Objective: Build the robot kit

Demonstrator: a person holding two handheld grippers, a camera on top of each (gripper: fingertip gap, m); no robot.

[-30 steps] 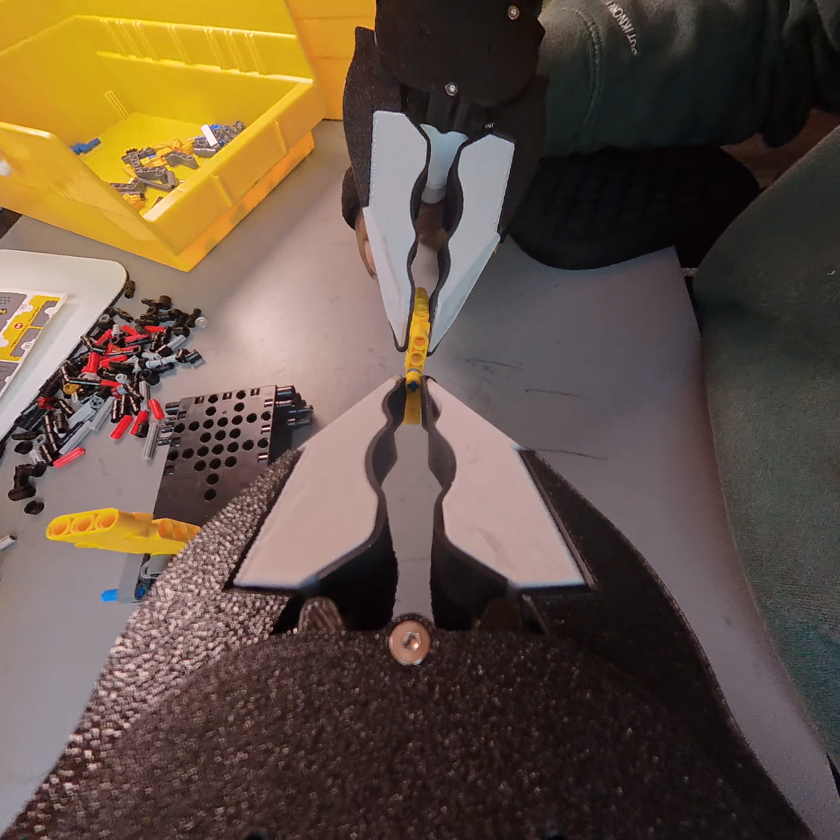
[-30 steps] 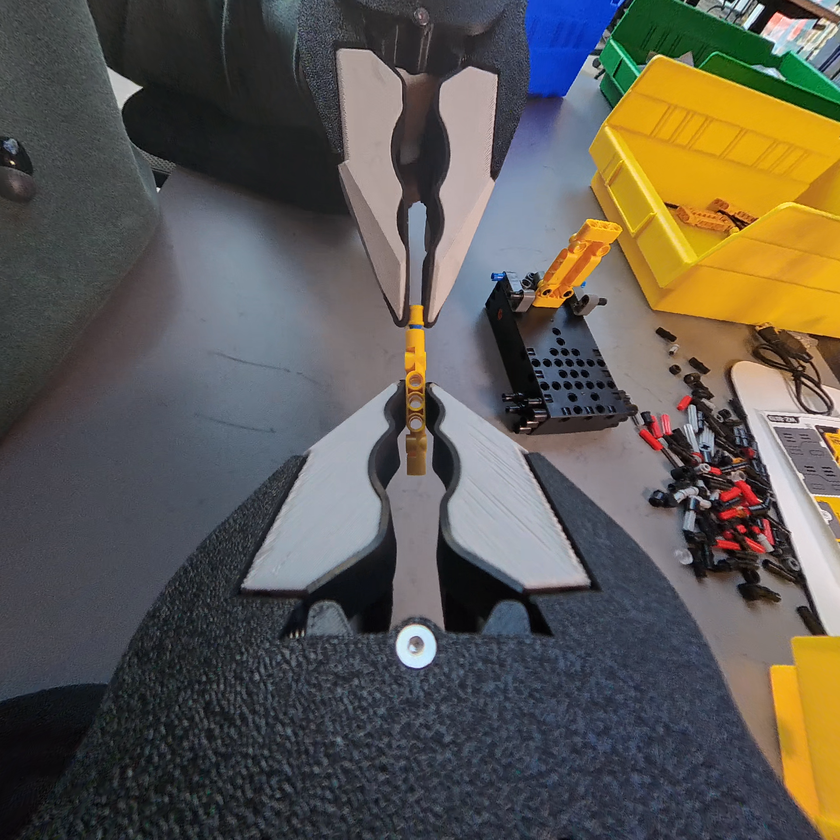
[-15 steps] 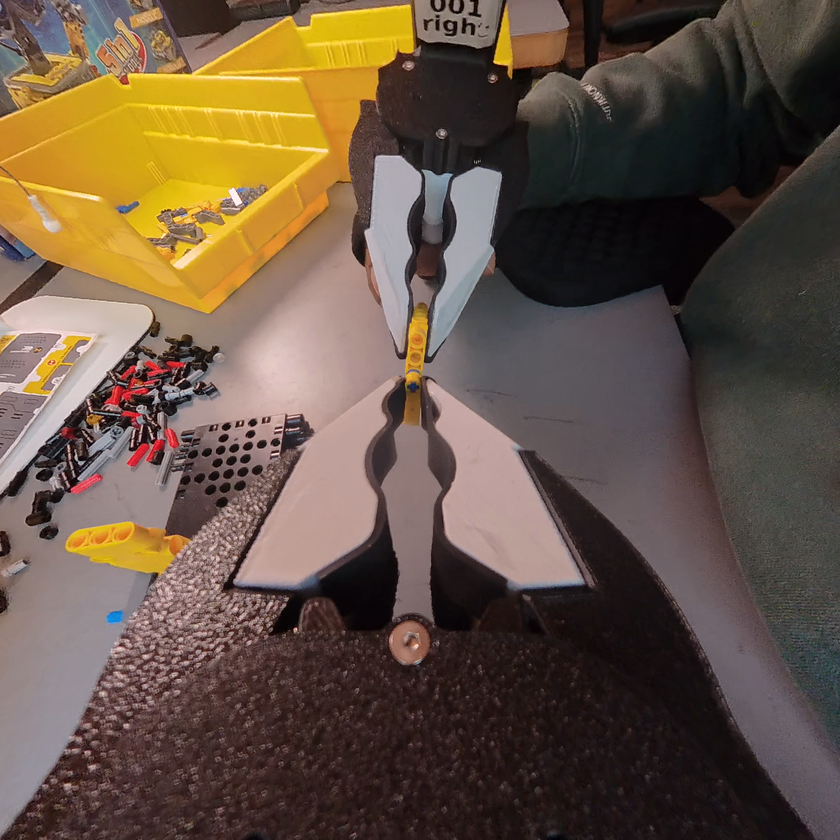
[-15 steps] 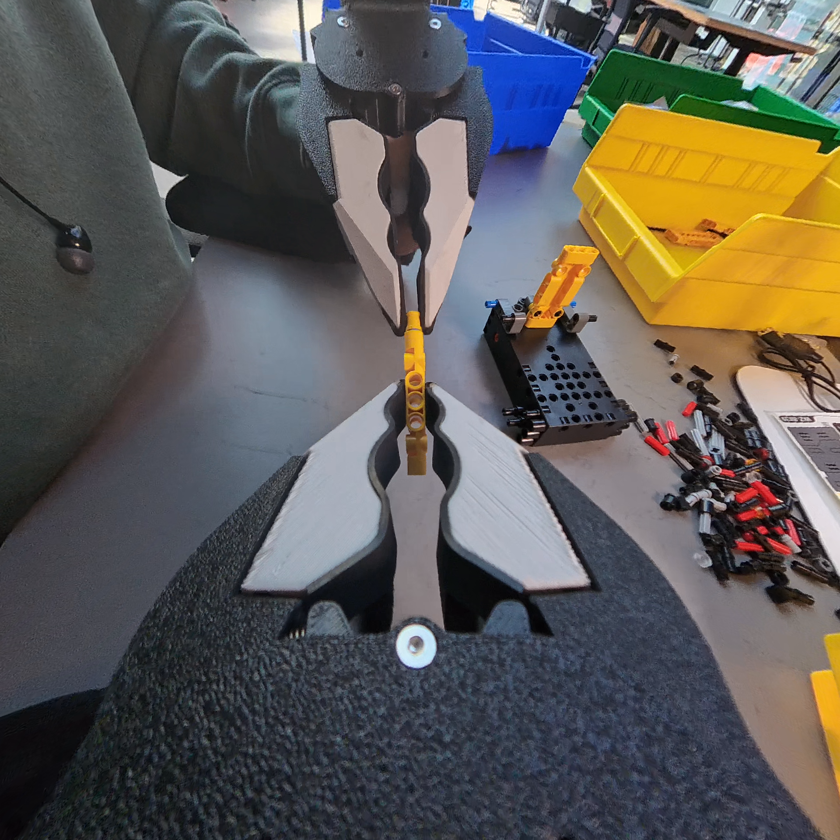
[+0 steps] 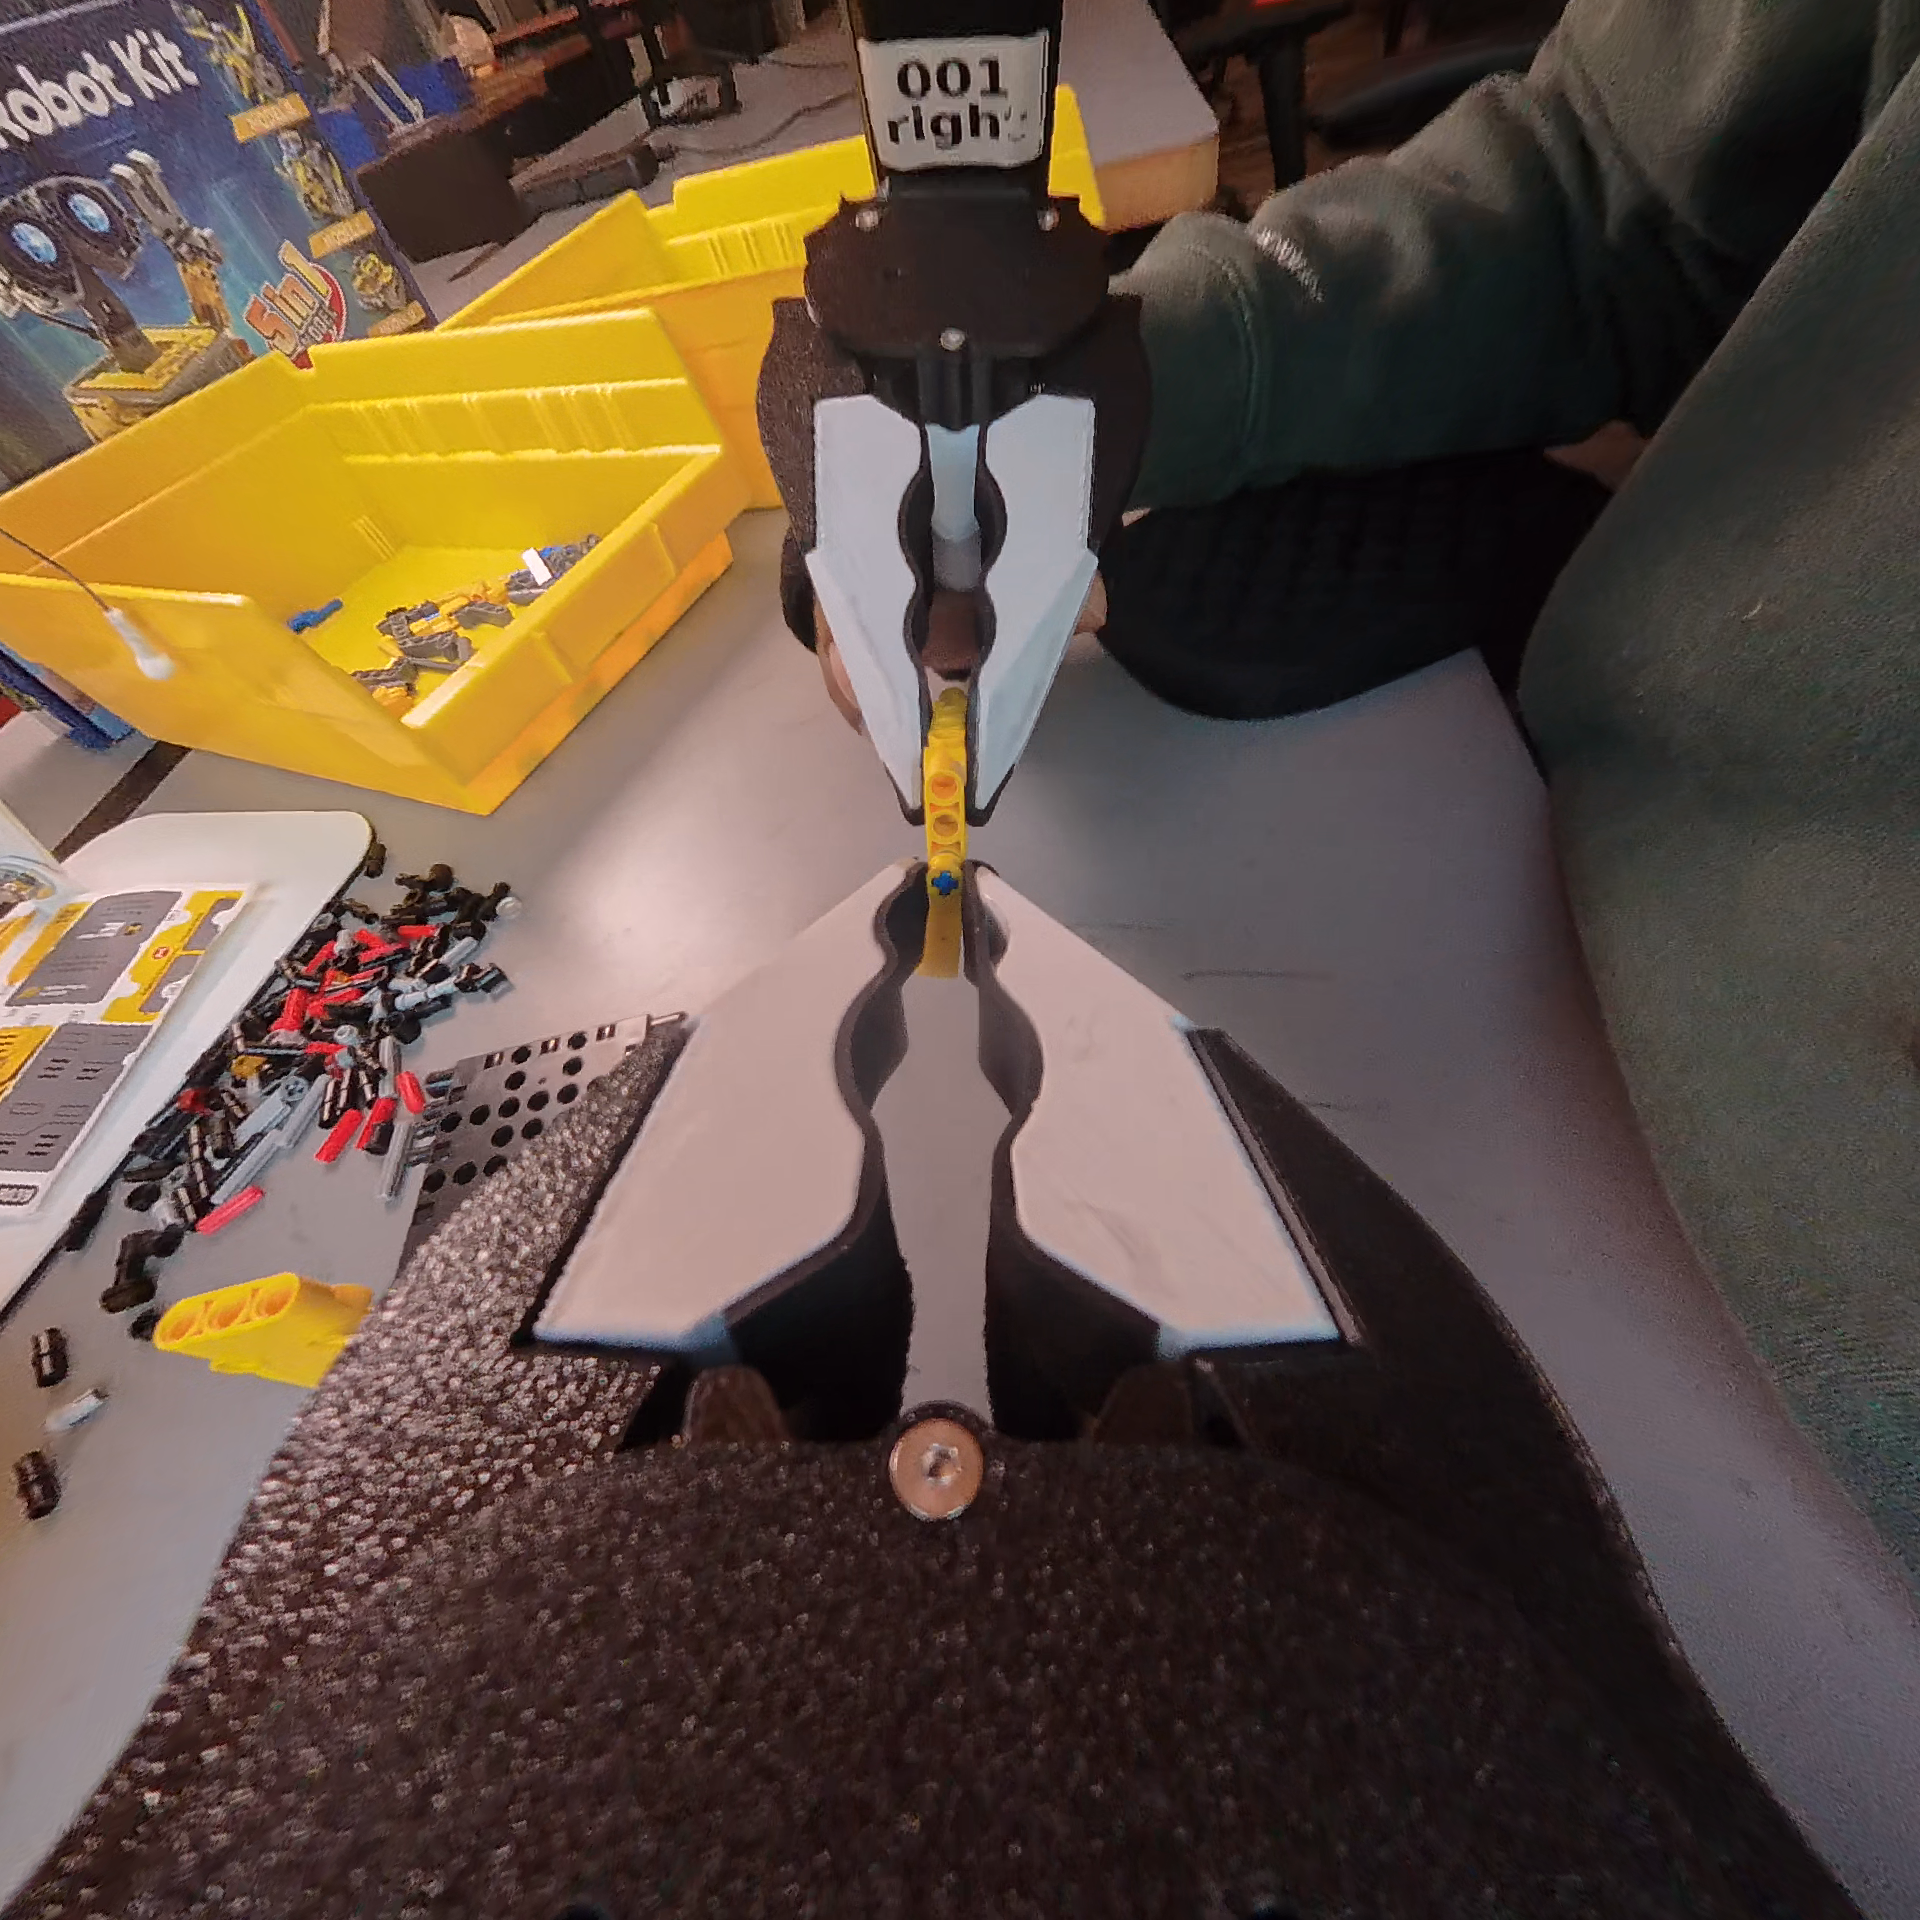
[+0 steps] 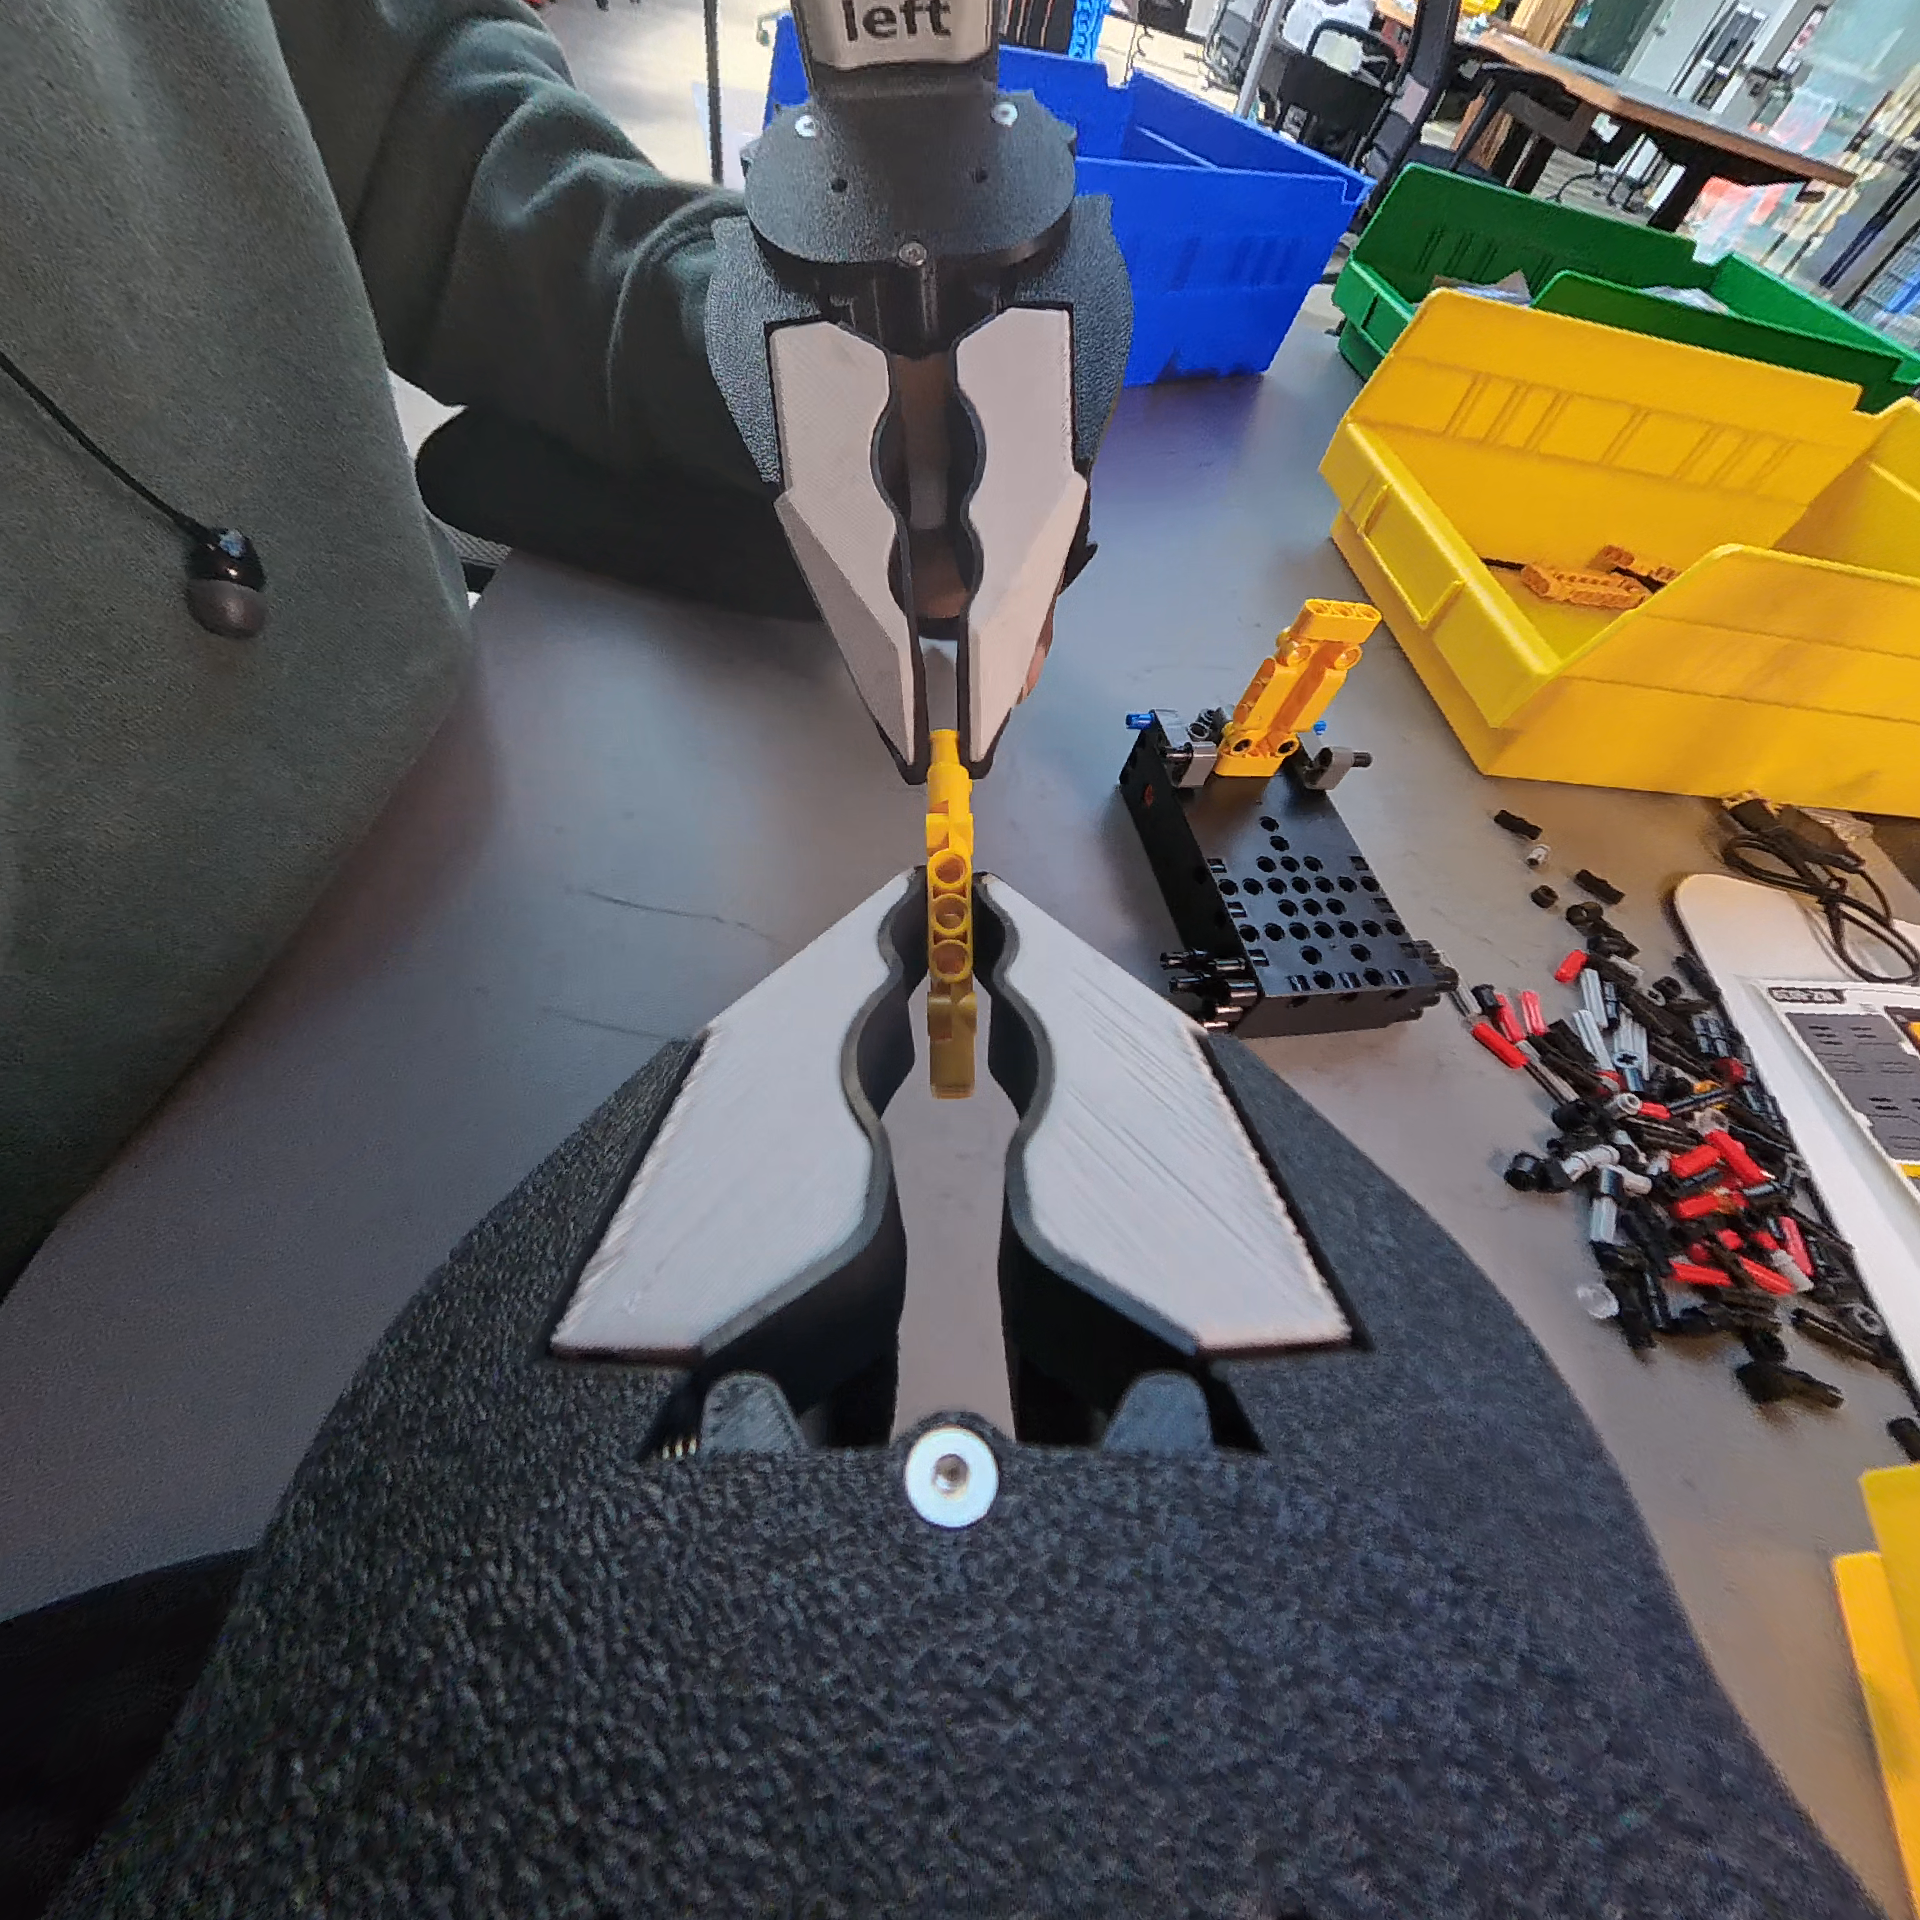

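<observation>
Left gripper (image 5: pixel 943 883): you pinch the near end of the slim yellow holed plastic beam (image 5: pixel 943 805).
Right gripper (image 6: pixel 951 894): clamped on its other end, as before.
Beam: held above the grey table (image 5: pixel 1299 852).
Change: both grippers have lifted and tilted up; grips unchanged.

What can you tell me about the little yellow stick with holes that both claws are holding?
The yellow beam is a thin plastic building piece with a row of round holes along it, and a small blue pin sits in one hole. It hangs in the air above the grey table, not touching it. The right claw pinches one end and the left claw pinches the other, tip to tip, so the beam bridges them in a straight line.
</observation>
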